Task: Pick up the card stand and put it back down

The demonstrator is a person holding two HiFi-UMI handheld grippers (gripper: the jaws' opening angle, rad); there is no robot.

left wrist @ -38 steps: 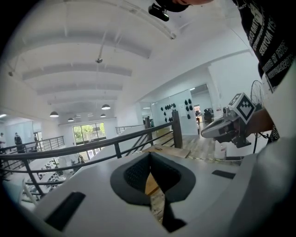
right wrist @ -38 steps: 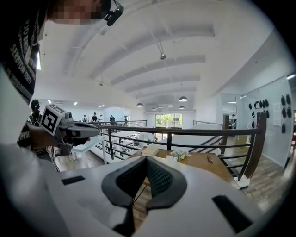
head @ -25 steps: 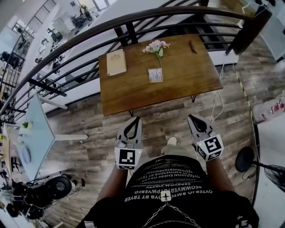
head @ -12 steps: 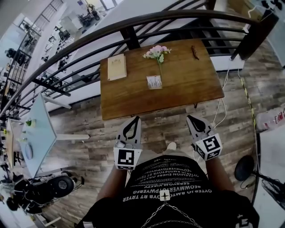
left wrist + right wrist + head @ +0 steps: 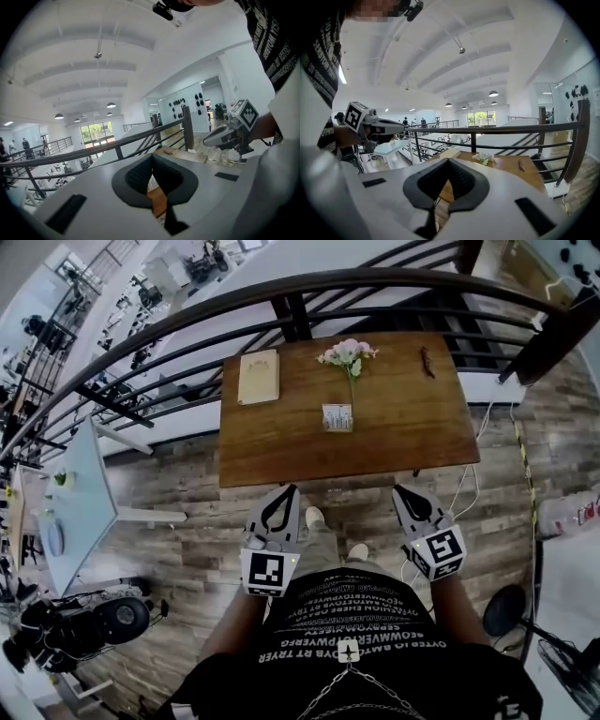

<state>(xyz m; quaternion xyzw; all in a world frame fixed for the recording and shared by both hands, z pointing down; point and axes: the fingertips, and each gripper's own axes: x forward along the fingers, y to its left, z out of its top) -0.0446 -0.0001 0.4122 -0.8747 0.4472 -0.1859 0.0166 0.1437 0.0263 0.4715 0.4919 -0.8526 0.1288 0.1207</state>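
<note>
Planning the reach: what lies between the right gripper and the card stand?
Nothing is in the way. In the head view, only a strip of wood floor and bare tabletop separate the right gripper from the card stand.

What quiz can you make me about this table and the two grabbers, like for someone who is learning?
1. True or false: a gripper is holding the card stand.
2. What lies near the far left corner of the table? A: book. B: cup. C: phone.
3. Fill in: the jaws of the left gripper and the right gripper are both ____.

Key: 1 false, it stands on the table. 2 A. 3 shut.
</note>
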